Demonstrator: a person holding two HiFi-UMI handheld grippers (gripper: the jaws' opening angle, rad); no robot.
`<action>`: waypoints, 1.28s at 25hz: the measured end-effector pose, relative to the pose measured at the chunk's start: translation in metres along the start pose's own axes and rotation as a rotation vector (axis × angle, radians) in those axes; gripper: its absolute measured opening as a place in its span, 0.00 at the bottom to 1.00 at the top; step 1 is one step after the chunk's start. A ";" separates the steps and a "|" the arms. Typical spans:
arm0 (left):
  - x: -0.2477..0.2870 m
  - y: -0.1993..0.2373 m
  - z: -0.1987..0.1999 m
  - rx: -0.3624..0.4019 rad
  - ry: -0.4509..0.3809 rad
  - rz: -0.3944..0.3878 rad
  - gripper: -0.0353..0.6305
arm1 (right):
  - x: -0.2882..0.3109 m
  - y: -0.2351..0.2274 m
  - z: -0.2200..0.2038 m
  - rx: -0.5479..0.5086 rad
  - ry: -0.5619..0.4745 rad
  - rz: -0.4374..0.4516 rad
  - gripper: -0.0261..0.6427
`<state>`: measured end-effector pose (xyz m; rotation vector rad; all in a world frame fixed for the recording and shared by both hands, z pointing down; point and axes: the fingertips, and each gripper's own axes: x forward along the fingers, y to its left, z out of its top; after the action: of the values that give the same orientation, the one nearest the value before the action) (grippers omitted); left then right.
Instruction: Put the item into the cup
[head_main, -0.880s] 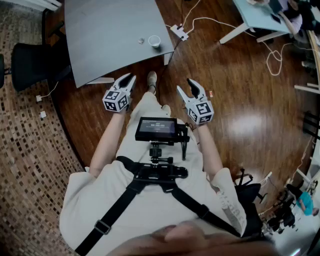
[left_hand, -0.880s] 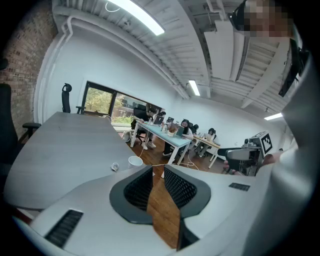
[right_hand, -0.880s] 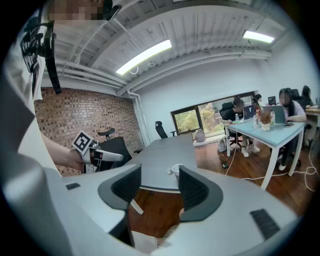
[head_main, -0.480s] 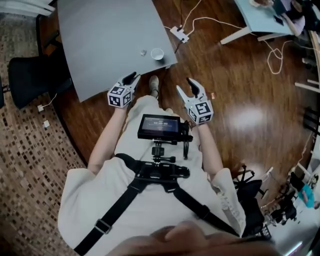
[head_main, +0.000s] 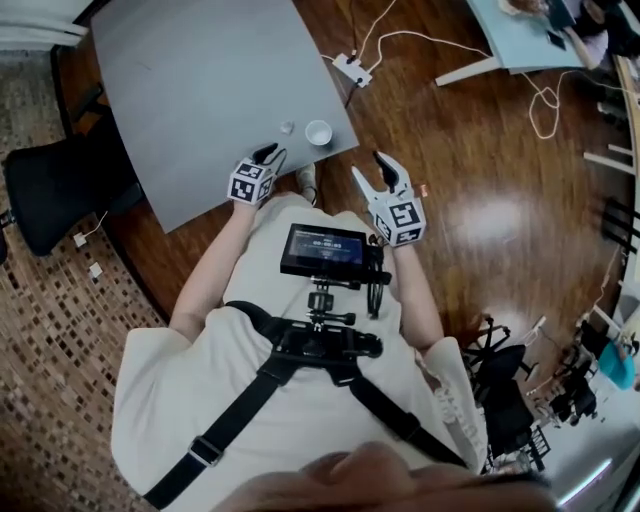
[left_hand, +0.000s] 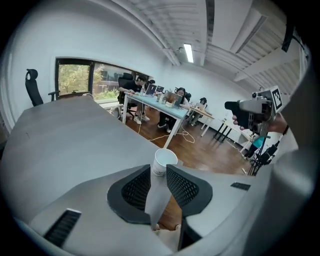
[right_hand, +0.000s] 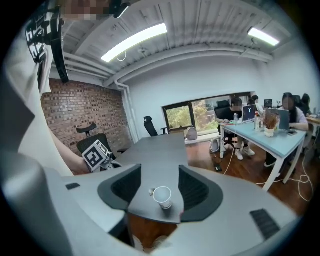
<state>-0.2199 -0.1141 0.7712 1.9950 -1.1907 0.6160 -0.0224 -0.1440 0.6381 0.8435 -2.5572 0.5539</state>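
cup (head_main: 318, 132): upright, near table (head_main: 200, 90) corner
item (head_main: 287, 127): on table, just beside cup
left gripper (head_main: 268, 153): jaws apart, empty
right gripper (head_main: 370, 166): jaws apart, empty

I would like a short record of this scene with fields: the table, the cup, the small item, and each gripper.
table: grey, on a wooden floor
cup: white, upright, near the table's corner
item: small, pale, beside the cup, not in it
left gripper: jaws apart, empty, tips at the table's edge
right gripper: jaws apart, empty, above the floor
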 end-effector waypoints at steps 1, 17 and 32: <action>0.008 0.004 -0.001 0.011 0.019 -0.012 0.21 | 0.004 -0.004 0.001 0.002 -0.001 -0.009 0.41; 0.120 0.068 -0.041 0.223 0.351 0.011 0.26 | 0.038 -0.044 -0.010 0.118 0.012 -0.072 0.41; 0.126 0.100 -0.055 0.323 0.410 0.024 0.05 | 0.039 -0.052 -0.007 0.119 0.033 -0.088 0.41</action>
<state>-0.2524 -0.1711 0.9279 1.9793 -0.9068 1.2273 -0.0168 -0.1980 0.6747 0.9735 -2.4637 0.6927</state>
